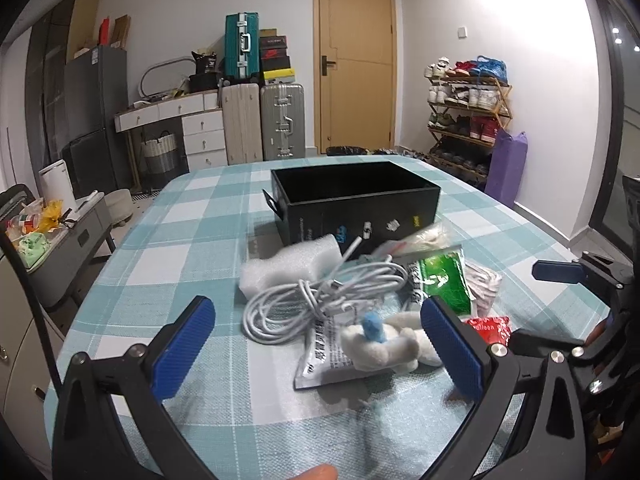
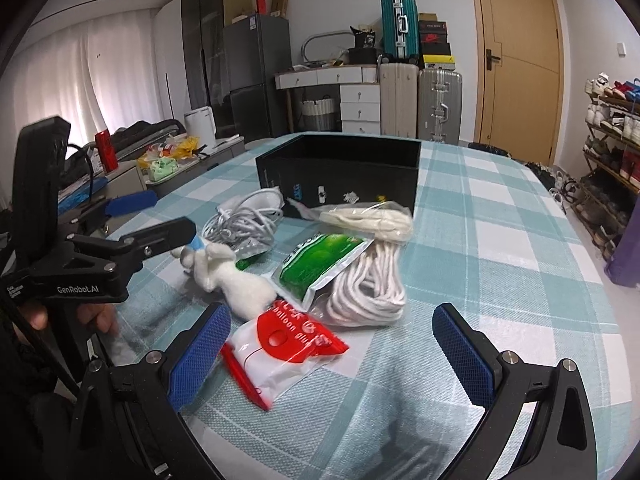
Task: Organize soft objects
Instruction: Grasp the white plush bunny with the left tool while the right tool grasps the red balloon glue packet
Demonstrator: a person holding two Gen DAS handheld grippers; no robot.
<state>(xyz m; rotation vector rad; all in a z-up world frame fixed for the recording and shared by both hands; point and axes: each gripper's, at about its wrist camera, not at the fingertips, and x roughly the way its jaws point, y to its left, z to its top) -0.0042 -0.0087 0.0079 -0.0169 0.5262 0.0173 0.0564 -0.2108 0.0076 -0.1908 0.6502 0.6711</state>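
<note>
We see the bench (image 1: 168,240), covered in a teal-and-white checked cloth, carrying everything. Toward its far side stands the open black rectangular cardboard box (image 1: 356,204), which looks empty and which we judge to be the destination. Between the box and us lies the heap of soft things: a coiled bundle of thick white cotton rope (image 2: 368,284), a loose coil of thin white charging cable (image 1: 316,300) beside a white foam block (image 1: 288,264), a green-printed plastic pouch (image 2: 320,264), a red-and-clear plastic packet (image 2: 284,348), and a small white plush toy with a blue tip (image 1: 380,344).

Our left tool (image 1: 316,344) hangs with its blue pads spread wide, holding nothing; the plush toy sits just ahead, between the pads but nearer the right-hand one, its long axis running roughly across the opening. Our right tool (image 2: 332,352) is likewise spread and empty, with the red packet just in front of its left pad. We judge the left hand nearer the toy, so closing there calls for a small shift rightward first.
</note>
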